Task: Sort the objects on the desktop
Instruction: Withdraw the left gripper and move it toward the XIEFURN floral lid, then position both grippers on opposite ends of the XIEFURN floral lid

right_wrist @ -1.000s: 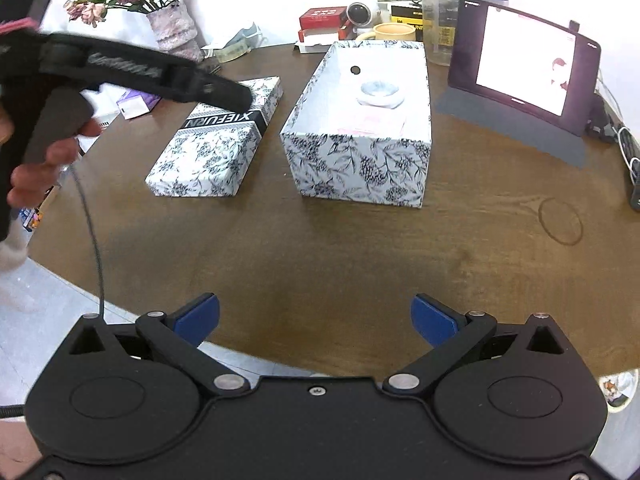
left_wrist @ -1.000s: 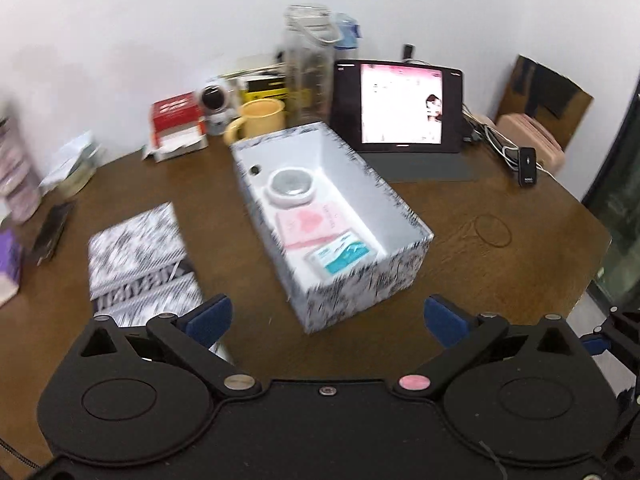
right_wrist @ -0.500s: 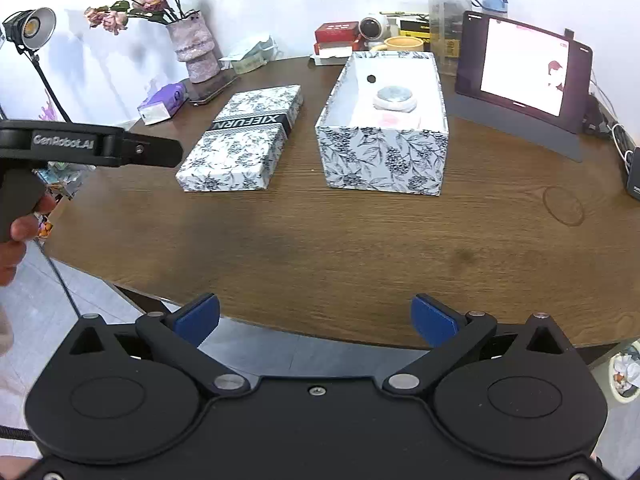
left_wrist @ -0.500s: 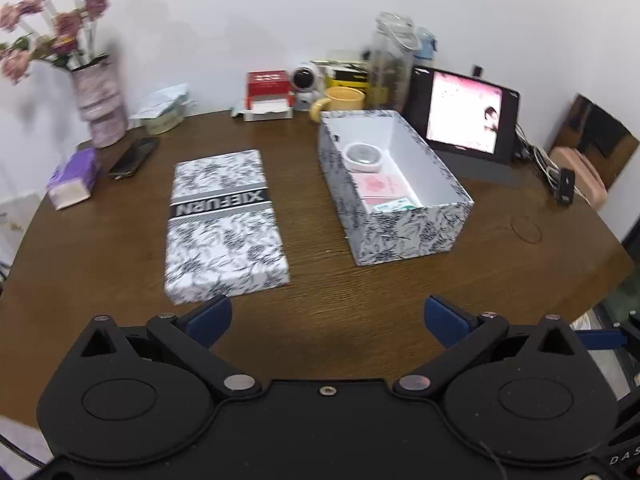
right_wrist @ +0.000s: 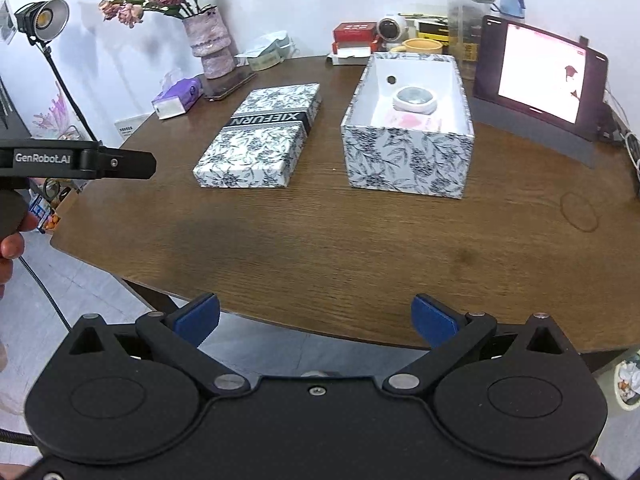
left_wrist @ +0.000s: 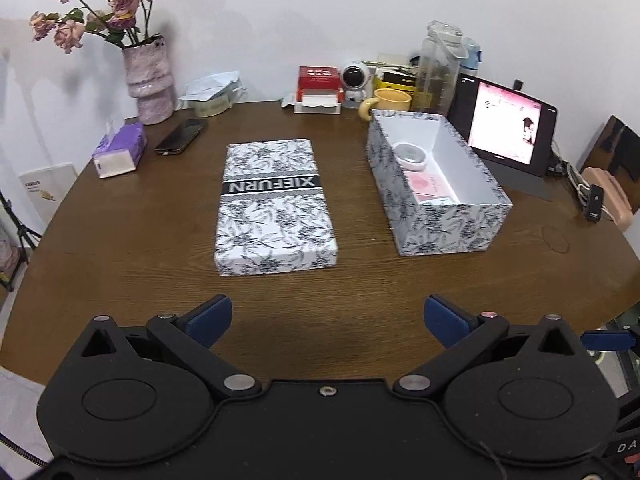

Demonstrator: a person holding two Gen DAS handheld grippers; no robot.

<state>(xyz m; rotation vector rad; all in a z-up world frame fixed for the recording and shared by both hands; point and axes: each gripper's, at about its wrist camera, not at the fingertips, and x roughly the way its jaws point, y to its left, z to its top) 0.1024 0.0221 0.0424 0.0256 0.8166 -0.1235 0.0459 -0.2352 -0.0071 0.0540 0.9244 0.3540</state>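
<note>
Left gripper short of lid

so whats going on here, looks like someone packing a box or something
A person is tidying a wooden desk with a handheld tool in each hand. Right now both the left tool and the right tool are open, empty and held back near the desk's front edge. The open floral box already holds a round white item and a pink packet. Its lid lies beside it on the desk, not yet put on.
</note>
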